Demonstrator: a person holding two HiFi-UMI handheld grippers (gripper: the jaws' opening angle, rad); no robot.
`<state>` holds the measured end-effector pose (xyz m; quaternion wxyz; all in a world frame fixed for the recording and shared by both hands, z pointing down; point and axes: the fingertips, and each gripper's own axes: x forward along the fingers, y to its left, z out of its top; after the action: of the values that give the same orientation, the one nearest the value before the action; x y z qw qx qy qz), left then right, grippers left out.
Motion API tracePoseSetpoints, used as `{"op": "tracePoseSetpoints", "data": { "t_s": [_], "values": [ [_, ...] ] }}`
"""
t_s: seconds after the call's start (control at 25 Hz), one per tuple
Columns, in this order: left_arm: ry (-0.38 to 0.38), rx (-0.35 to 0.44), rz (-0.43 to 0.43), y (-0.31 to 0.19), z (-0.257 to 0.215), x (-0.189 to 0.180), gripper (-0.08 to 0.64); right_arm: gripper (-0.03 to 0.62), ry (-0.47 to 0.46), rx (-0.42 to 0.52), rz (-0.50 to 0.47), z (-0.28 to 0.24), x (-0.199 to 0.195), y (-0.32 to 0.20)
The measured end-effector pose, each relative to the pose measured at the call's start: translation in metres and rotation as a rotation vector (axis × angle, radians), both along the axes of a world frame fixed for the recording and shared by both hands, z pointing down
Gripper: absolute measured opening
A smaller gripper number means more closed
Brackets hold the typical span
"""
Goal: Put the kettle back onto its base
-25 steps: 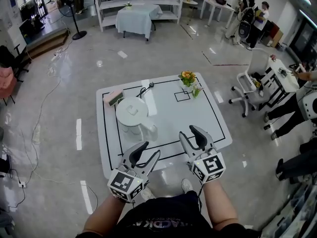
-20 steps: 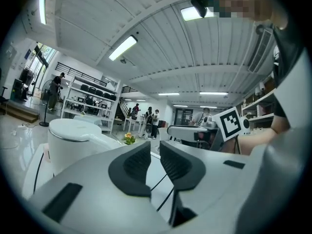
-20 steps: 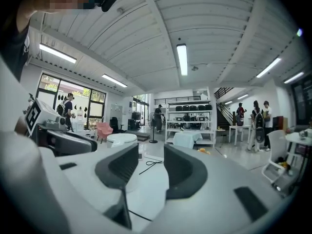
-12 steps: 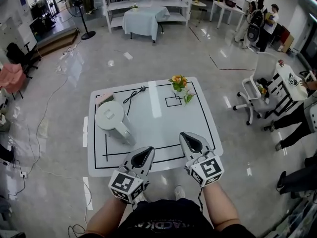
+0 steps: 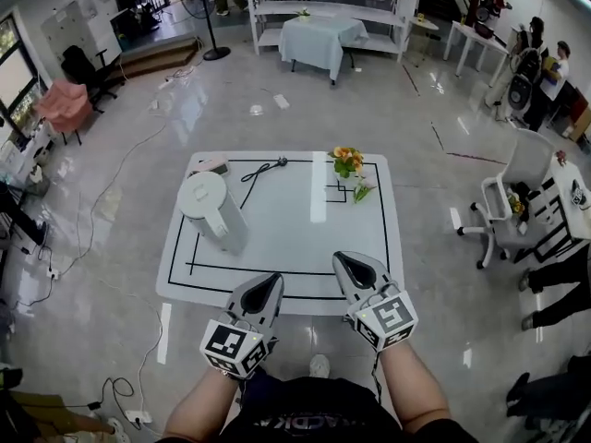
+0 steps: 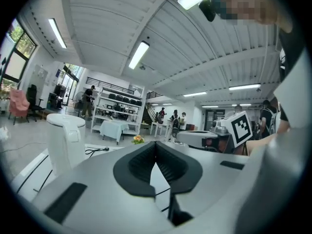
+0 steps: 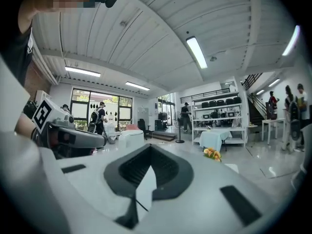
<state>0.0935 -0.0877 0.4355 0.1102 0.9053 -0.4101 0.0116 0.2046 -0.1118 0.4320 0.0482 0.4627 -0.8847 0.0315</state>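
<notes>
Hovering side by side, left gripper (image 5: 269, 281) and right gripper (image 5: 347, 260) closed.

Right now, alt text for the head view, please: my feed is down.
A white kettle stands on the left of a white table, untouched. Nearer the camera, the left gripper and right gripper hover at the table's near edge, both shut and empty. Flowers and a black cord lie at the far side.
</notes>
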Motion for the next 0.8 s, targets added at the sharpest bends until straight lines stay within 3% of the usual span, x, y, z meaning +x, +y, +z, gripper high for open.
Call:
{"op": "tracePoseSetpoints", "data": {
  "t_s": [0.44,0.8],
  "values": [
    [-0.017,-0.025,-0.284,0.052,0.010,-0.044,0.003,0.002,-0.023,-0.051,-0.240,0.018,-0.044,0.031],
    [-0.033,-0.019,-0.350,0.077,0.004,-0.073,0.003,0.002,-0.029,-0.040,-0.314,0.011,-0.081,0.051]
  ]
}}
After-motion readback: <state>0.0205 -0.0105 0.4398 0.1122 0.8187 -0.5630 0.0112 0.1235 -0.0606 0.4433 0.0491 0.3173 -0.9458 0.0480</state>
